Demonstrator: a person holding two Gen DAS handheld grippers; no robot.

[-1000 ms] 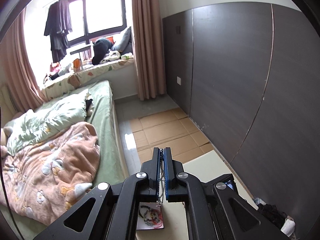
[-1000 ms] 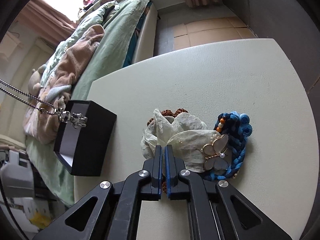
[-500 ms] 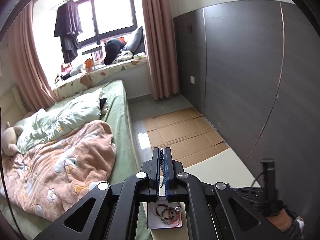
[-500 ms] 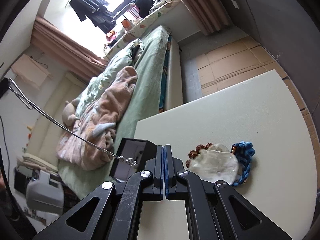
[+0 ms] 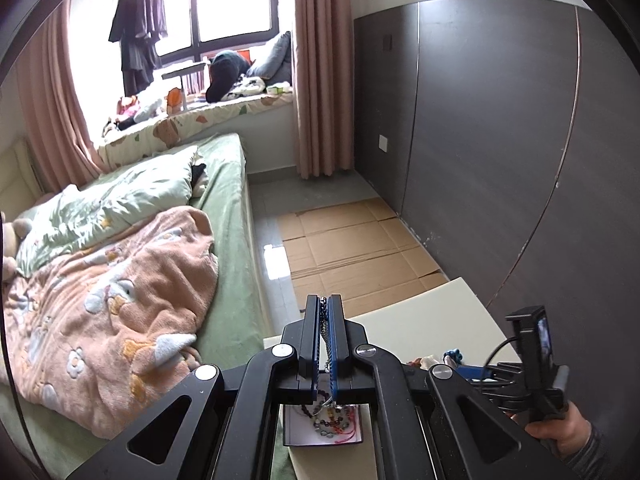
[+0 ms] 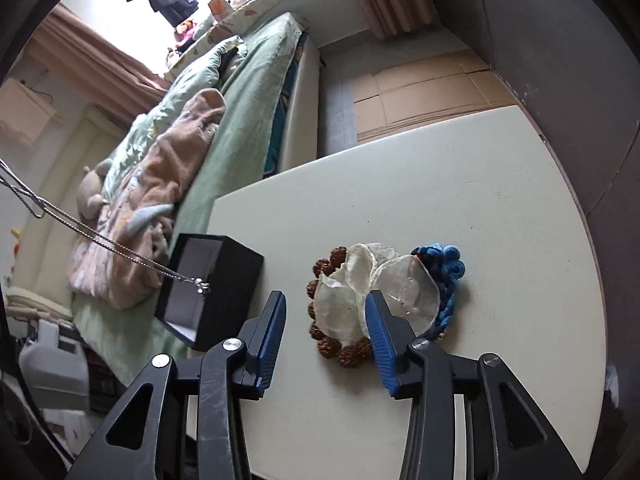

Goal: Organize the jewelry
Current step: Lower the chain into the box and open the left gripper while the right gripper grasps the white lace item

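The left tool [image 5: 324, 312] is clamped on a silver chain [image 6: 120, 246], which hangs down over the open black box [image 6: 208, 292] at the table [image 6: 440, 200] edge — inside lie beaded bracelets [image 5: 330, 420] on a white lining. The right tool [image 6: 326, 312] is spread apart, empty, just short of a pile — brown bead bracelet [image 6: 340, 354], white shell pieces [image 6: 380, 292], blue braided cord [image 6: 446, 276].

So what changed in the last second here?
The right gripper opened, its jaws now spread before the pile of brown beads and white shell pieces. The left gripper stays shut on the silver chain necklace, hanging over the black box.
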